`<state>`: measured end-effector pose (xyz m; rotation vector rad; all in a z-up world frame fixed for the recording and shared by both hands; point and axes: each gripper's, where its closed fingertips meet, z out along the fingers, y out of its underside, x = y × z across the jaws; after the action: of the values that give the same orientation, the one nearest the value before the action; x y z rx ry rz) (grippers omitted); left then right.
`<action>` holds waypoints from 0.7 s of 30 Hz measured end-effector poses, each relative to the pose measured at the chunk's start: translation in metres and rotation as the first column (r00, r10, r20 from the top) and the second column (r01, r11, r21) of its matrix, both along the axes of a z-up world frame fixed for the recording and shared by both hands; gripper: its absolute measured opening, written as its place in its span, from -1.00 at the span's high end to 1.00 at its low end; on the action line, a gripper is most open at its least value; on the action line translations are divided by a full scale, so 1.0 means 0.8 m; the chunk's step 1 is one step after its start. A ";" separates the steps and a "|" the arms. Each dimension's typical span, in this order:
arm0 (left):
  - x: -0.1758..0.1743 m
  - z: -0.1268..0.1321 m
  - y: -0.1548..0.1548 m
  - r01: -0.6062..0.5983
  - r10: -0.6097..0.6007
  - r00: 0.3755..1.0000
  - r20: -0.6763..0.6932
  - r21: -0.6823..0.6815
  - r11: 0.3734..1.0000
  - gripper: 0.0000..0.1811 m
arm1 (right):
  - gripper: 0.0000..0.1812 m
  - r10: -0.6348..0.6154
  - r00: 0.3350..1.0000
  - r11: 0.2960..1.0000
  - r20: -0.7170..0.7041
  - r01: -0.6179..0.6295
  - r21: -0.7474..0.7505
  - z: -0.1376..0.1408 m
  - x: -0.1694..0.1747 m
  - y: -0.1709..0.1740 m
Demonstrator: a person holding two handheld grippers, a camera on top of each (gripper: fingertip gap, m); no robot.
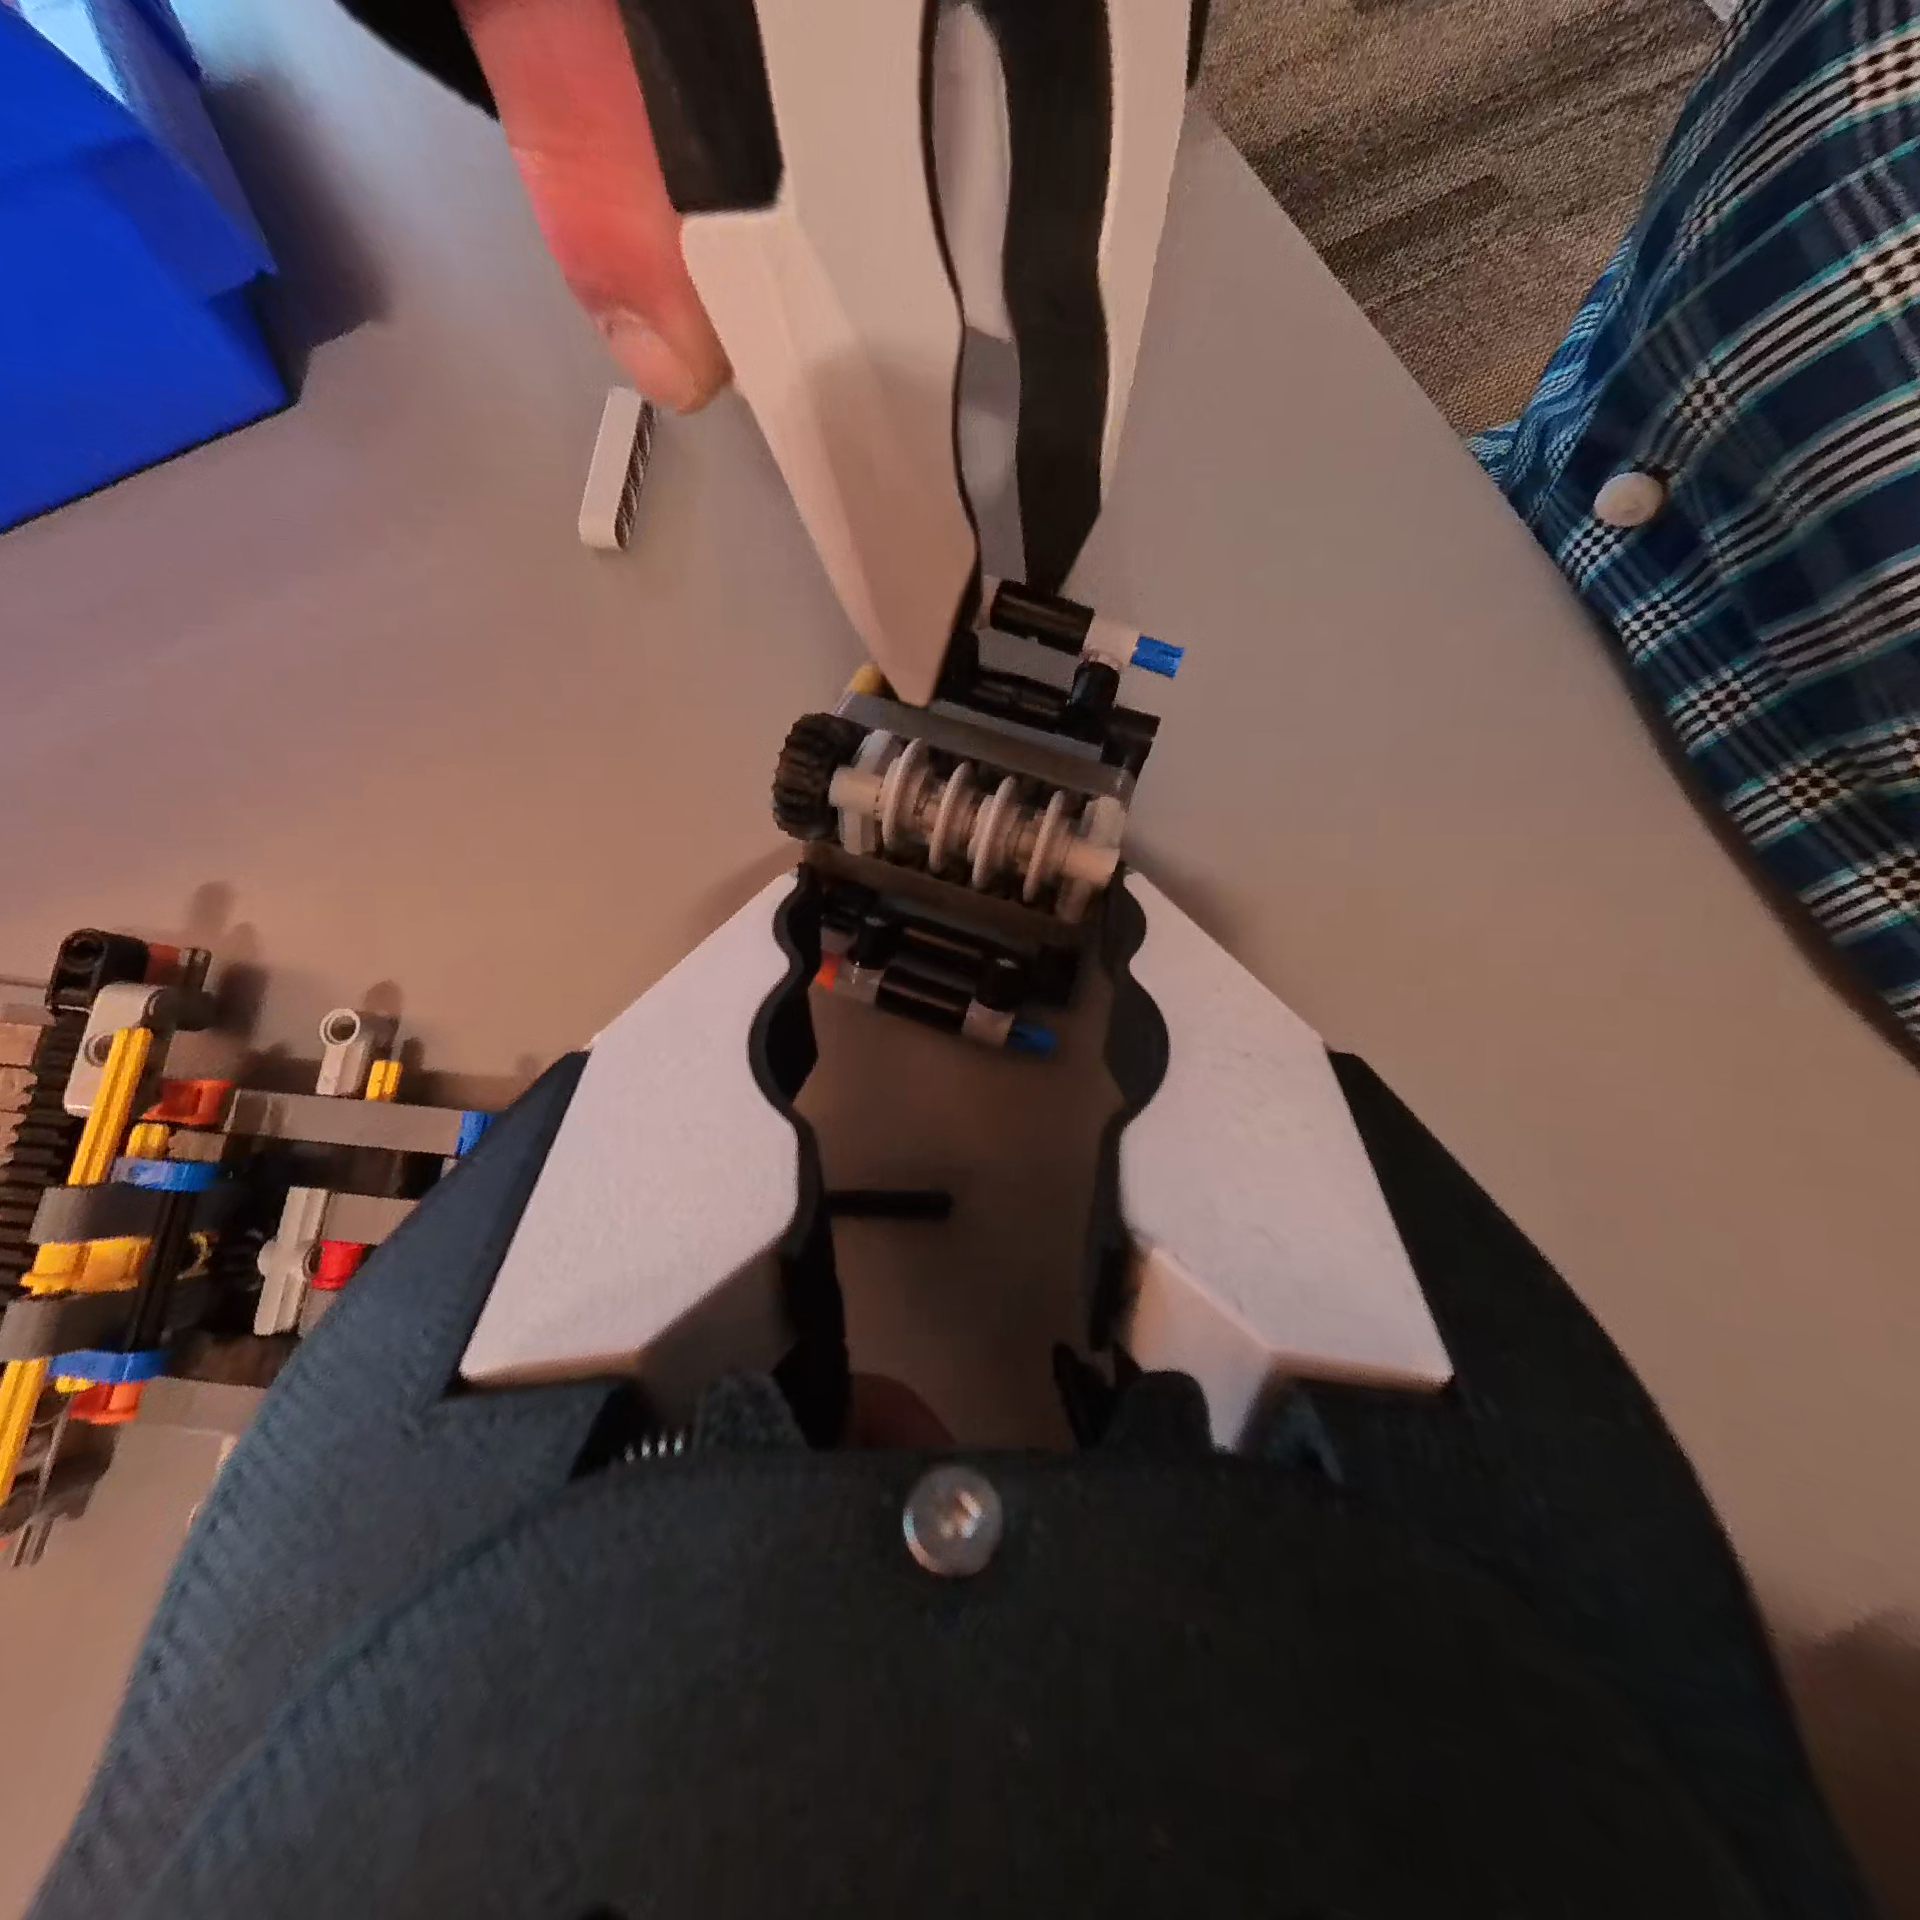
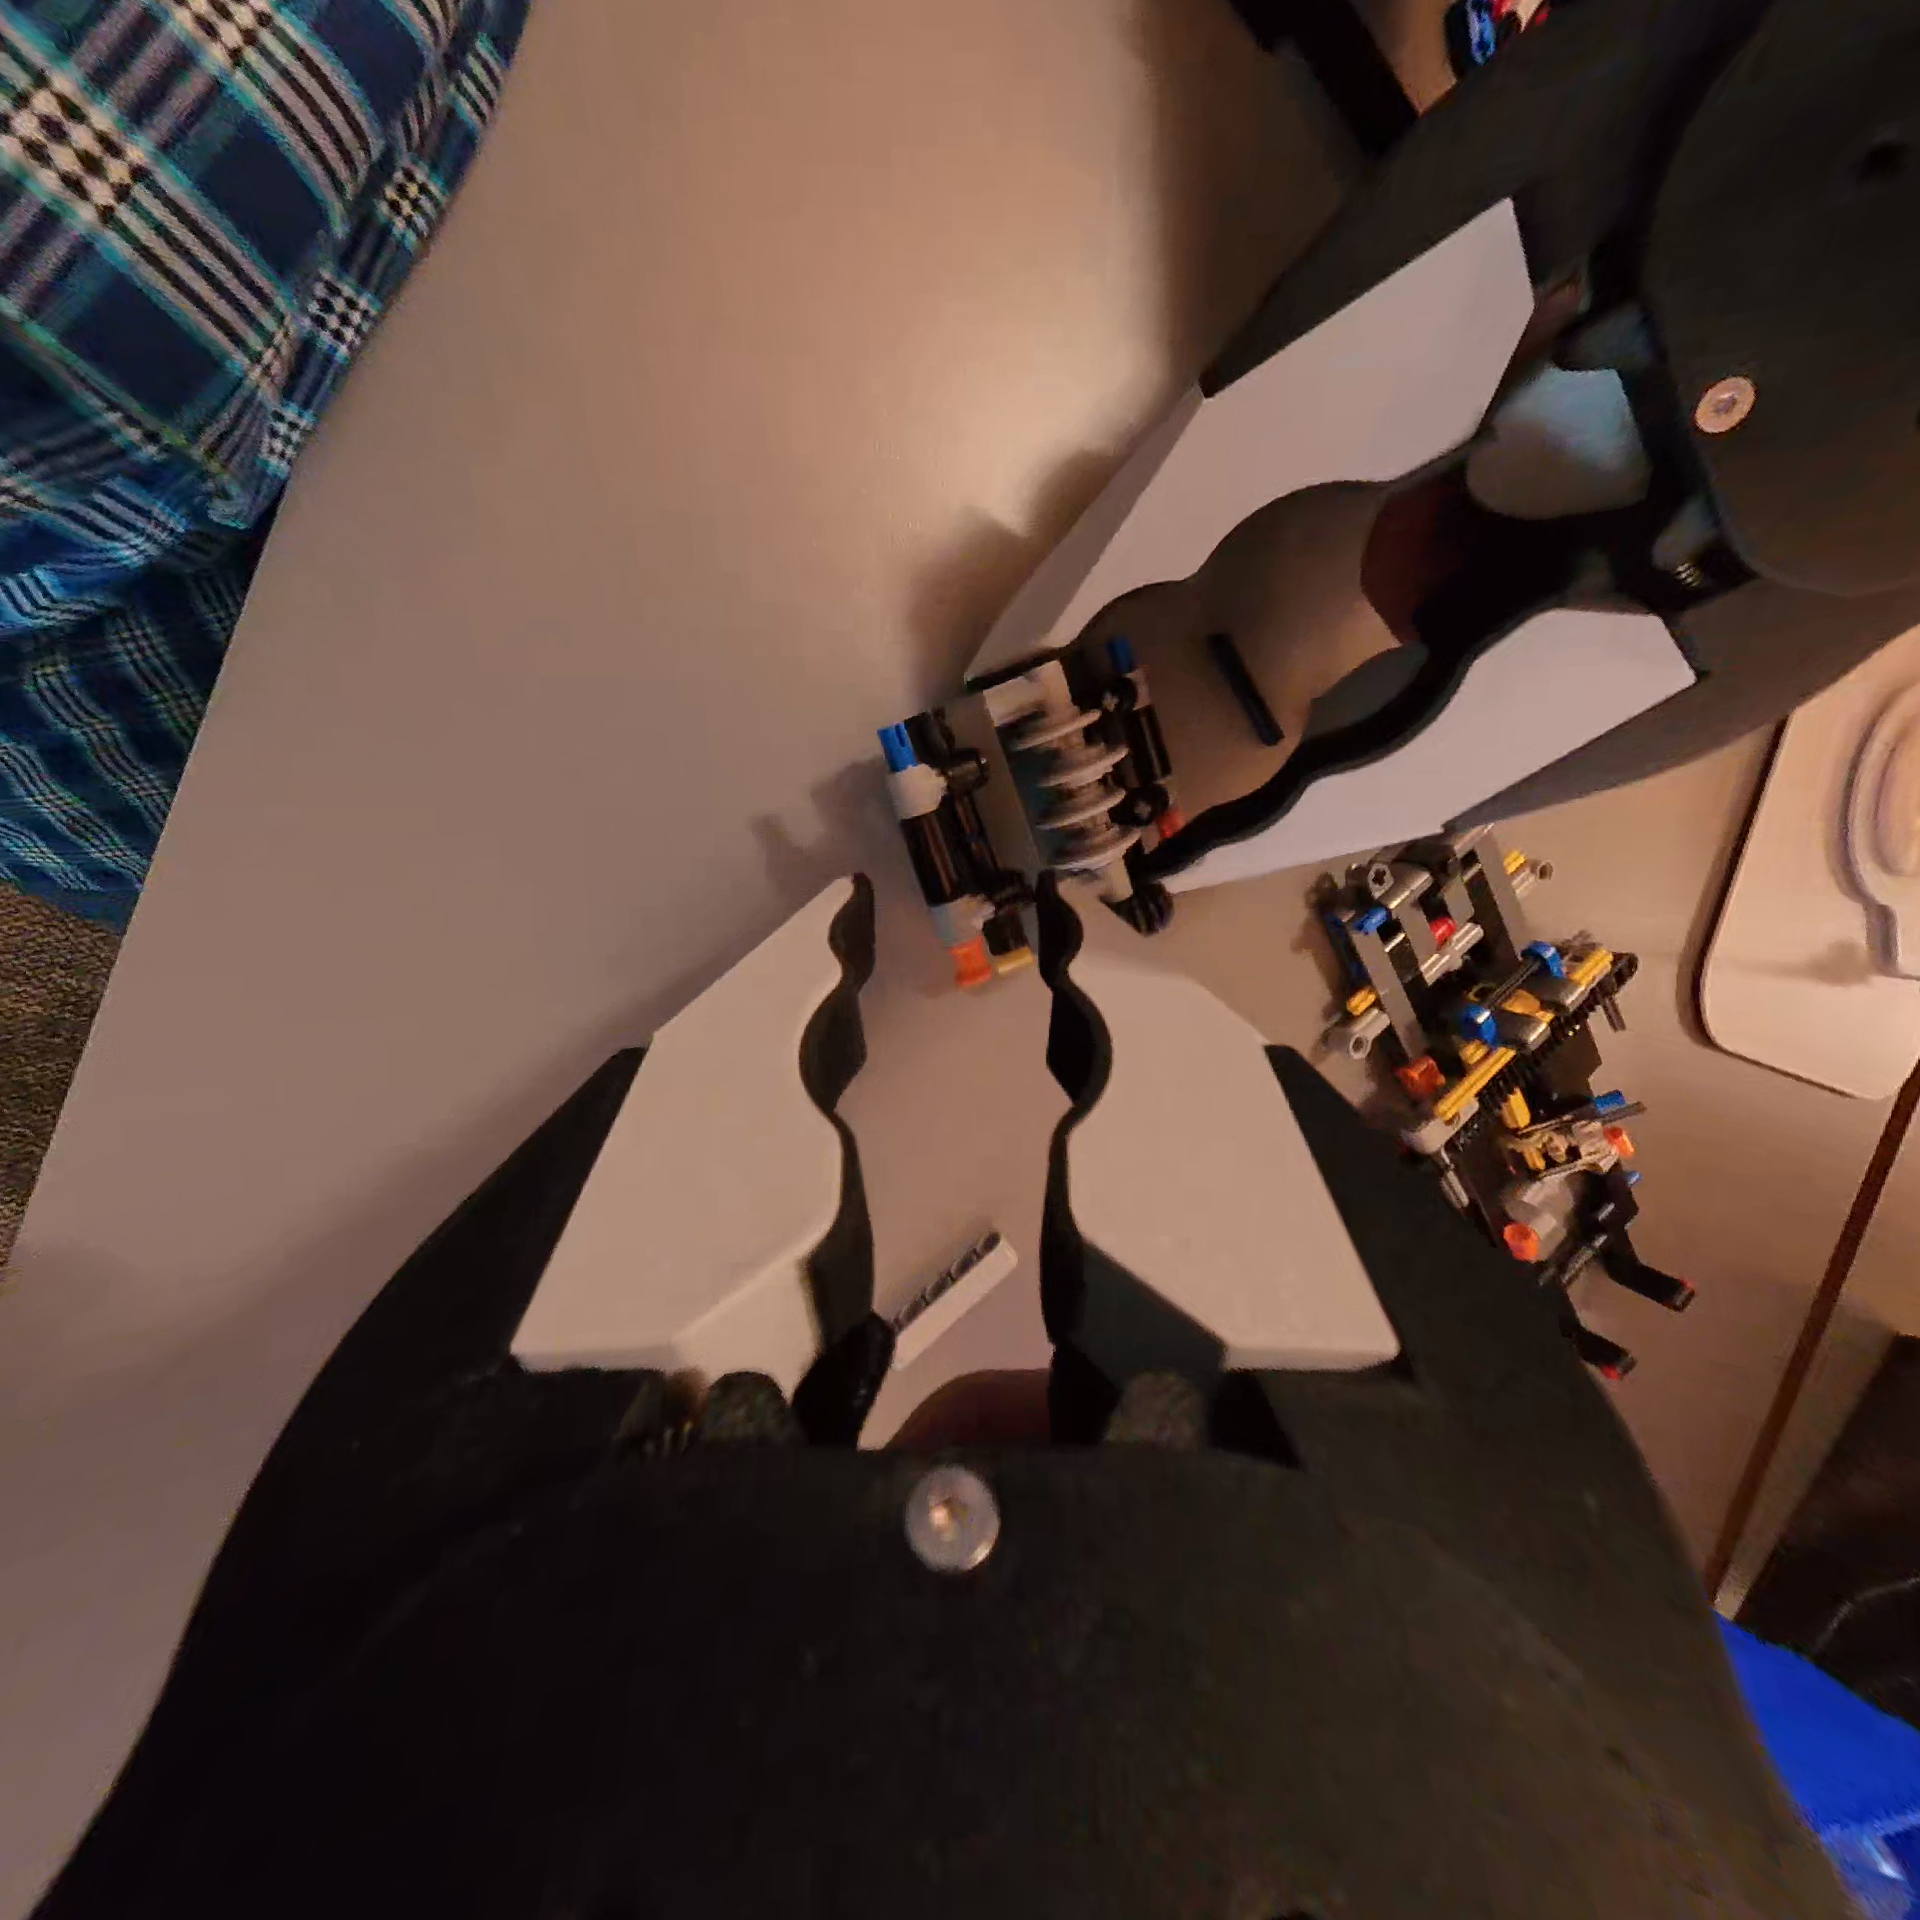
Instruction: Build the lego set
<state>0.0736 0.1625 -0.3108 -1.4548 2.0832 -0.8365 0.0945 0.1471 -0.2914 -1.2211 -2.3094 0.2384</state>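
Up close, the left gripper clenches the small lego module by its sides, the grey worm gear facing up, holding it on the grey bench. Opposite, the right gripper is released, its jaws parted; one tip presses at the module's far end, the other stands beside it. A black axle lies on the bench between the left fingers. Farther out, a white beam rests near a blue bin, and the larger yellow-and-black lego assembly sits well apart, beside a white tray
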 end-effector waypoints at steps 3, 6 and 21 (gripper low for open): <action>0.000 0.000 0.000 0.002 -0.002 1.000 0.000 0.004 1.000 0.43 | 0.78 0.008 1.000 1.000 0.004 -0.008 -0.005 -0.002 -0.003 0.003; 0.000 -0.001 0.000 0.006 -0.006 1.000 -0.001 0.003 1.000 0.42 | 0.79 0.022 0.999 0.999 0.025 -0.021 -0.032 -0.003 -0.002 0.002; -0.005 0.005 -0.002 -0.005 0.005 1.000 0.000 0.029 1.000 0.30 | 0.83 -0.068 0.997 0.992 0.047 0.072 -0.103 -0.013 -0.007 -0.002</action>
<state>0.0696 0.1608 -0.3070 -1.4449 2.0824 -0.8007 0.0890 0.1455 -0.3015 -1.3692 -2.3117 0.3146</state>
